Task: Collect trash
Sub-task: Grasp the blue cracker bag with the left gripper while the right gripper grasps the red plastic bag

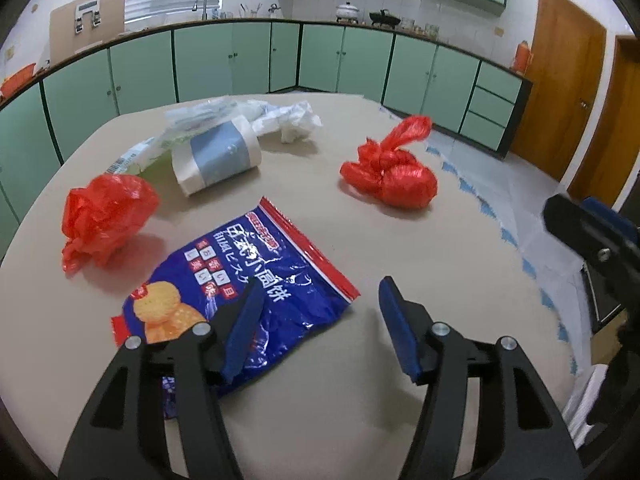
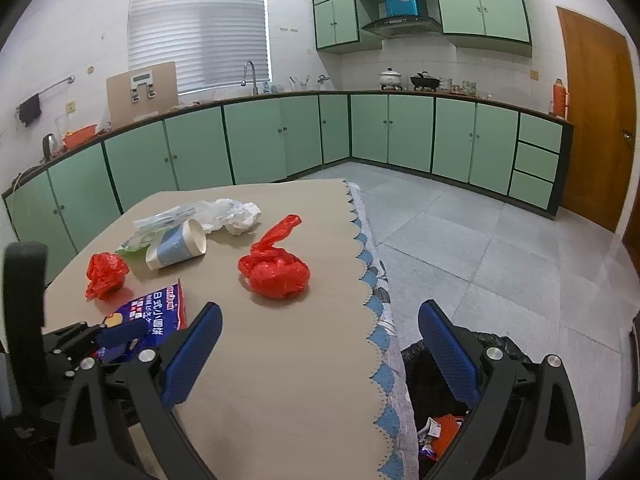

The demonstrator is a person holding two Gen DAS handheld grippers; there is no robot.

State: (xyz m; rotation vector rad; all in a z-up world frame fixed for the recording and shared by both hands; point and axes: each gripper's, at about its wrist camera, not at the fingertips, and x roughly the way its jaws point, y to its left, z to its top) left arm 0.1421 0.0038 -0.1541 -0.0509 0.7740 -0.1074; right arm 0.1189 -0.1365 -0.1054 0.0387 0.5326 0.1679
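A blue snack bag [image 1: 280,264] lies flat on the beige table [image 1: 360,380]. My left gripper [image 1: 320,284] hovers open just above its near corner; the left finger overlaps the bag and the pads press on nothing. Further back are a crumpled red bag [image 1: 104,220], a tipped paper cup [image 1: 218,156], a knotted red bag [image 1: 392,176] and white crumpled plastic [image 1: 288,118]. My right gripper [image 2: 320,306] stands open and empty over the table's scalloped right edge [image 2: 372,336]. One of its fingers [image 1: 576,224] shows at the right of the left wrist view.
A black bin bag [image 2: 432,384] holding wrappers sits on the floor below the table's right edge. A green and white wrapper [image 1: 136,158] lies behind the cup. Green kitchen cabinets [image 2: 400,132] run along the far walls, with tiled floor [image 2: 480,248] between.
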